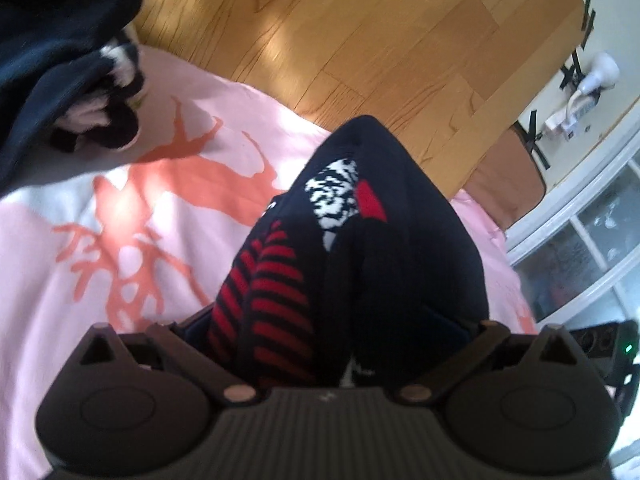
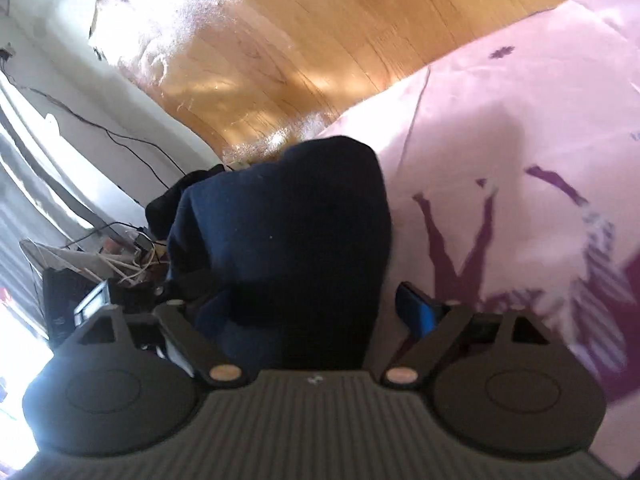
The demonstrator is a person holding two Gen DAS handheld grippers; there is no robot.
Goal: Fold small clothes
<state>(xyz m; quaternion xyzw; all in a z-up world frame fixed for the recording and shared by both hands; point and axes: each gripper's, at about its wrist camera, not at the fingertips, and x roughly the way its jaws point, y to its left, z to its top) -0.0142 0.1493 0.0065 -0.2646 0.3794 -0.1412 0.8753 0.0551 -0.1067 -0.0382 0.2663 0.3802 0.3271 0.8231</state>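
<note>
A navy garment with red stripes and a white pattern (image 1: pixel 352 240) hangs bunched in front of my left gripper (image 1: pixel 332 344). Its fingers are hidden under the cloth, and the cloth runs between them. In the right wrist view a plain navy cloth (image 2: pixel 288 232) drapes over my right gripper (image 2: pixel 304 320). One blue-padded finger (image 2: pixel 416 312) shows at the right, set wide apart from the other side. Both garments hang above a pink sheet (image 1: pixel 100 220) with coral prints, which also shows in the right wrist view (image 2: pixel 520 120).
A pile of dark clothes with a black and white piece (image 1: pixel 72 60) lies on the sheet at the upper left. Wooden floor (image 1: pixel 360 40) lies beyond the sheet. A white cabinet (image 1: pixel 580 240) stands at the right. Cables and clutter (image 2: pixel 100 260) sit by the wall.
</note>
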